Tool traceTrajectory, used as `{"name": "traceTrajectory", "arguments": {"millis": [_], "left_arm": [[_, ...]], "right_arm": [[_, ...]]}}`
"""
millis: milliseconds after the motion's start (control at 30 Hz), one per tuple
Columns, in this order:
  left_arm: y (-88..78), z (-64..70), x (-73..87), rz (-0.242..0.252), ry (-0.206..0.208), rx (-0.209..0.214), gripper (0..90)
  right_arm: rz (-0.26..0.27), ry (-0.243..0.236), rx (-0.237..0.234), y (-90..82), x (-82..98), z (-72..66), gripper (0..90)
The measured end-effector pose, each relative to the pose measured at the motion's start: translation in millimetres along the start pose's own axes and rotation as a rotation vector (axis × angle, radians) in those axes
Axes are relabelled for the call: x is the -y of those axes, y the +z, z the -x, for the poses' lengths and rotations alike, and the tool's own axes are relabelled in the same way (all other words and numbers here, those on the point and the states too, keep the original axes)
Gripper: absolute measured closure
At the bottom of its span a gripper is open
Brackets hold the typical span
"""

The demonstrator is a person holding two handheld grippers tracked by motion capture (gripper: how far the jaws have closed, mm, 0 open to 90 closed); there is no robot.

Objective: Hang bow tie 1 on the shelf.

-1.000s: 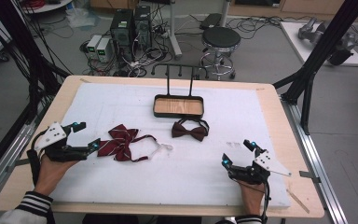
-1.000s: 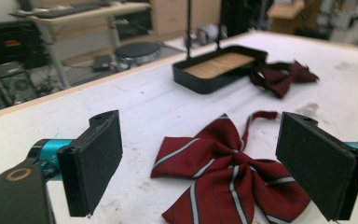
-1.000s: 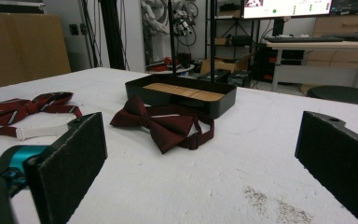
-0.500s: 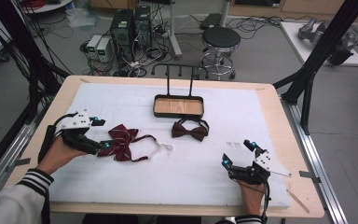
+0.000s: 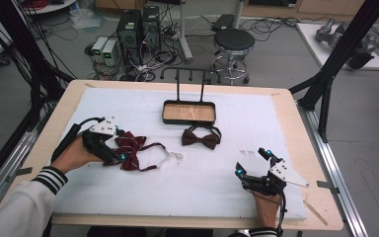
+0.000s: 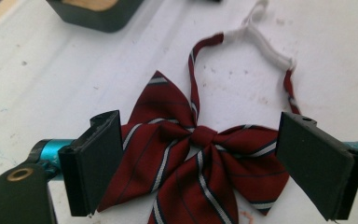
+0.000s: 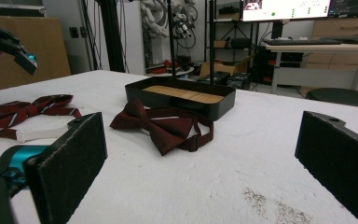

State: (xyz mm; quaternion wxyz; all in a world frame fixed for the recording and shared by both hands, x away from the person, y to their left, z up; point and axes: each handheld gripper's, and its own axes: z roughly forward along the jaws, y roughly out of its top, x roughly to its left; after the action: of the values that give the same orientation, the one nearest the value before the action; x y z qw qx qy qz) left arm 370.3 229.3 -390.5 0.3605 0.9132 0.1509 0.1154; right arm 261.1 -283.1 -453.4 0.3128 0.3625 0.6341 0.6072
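The left gripper (image 5: 120, 150) is down over the striped bow (image 5: 131, 150) on the white mat (image 5: 202, 187). Its jaws are wide apart, one on each side of the bow, so the bow sits right between them. In the left gripper view the striped bow (image 6: 200, 163) lies flat on the mat, with its knot about in the middle of the gap. Nothing is pinched yet. I think the jaws stand this way so they can squeeze in on the bow and pick it up.

The bow's thin strap (image 6: 242, 60) loops away from it across the mat, with a white part at the far end. It lies loose, so it may drag along when the bow is lifted.

The right gripper (image 5: 256, 165) rests near the front edge of the mat, well apart from the bows. Its jaws are wide apart too and hold nothing. It looks like it is just waiting its turn.

A plain dark bow (image 5: 201, 138) lies in the middle of the mat, just in front of the tray (image 5: 189, 118). The tray is black with a wood floor and a tall hanger bar (image 5: 190, 74) rising behind it. In the right gripper view the dark bow (image 7: 161, 123) sits close to the tray (image 7: 223, 105) but not in it.

My guess is that the bows are meant for the tray or the bar, and the striped one goes first.
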Motion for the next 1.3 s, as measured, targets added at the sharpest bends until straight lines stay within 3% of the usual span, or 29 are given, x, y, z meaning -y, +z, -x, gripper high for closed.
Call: {"name": "traceTrajectory", "arguments": {"millis": [200, 600, 933, 1133, 1300], "left_arm": [[17.5, -0.5, -4.5, -0.099, 0.037, 0.029, 17.2], [35.9, -5.5, -13.6, -0.274, 0.103, 0.073, 24.8], [47.0, -9.1, -15.8, -0.336, 0.124, 0.127, 37.2], [48.4, -12.1, -14.4, -0.344, 0.072, 0.160, 47.5], [47.0, -15.7, -13.8, -0.348, 0.032, 0.158, 55.6]], "right_arm": [[0.005, 0.000, -0.002, 0.0, 0.1, 0.3, 1.2], [0.004, 0.003, 0.002, -0.2, 0.1, 0.6, 1.2], [0.003, 0.004, 0.000, -0.2, 0.1, 0.6, 1.2], [0.003, 0.004, 0.001, -0.2, 0.1, 0.6, 1.2], [0.004, 0.002, 0.000, -0.2, 0.1, 0.4, 1.2]]}}
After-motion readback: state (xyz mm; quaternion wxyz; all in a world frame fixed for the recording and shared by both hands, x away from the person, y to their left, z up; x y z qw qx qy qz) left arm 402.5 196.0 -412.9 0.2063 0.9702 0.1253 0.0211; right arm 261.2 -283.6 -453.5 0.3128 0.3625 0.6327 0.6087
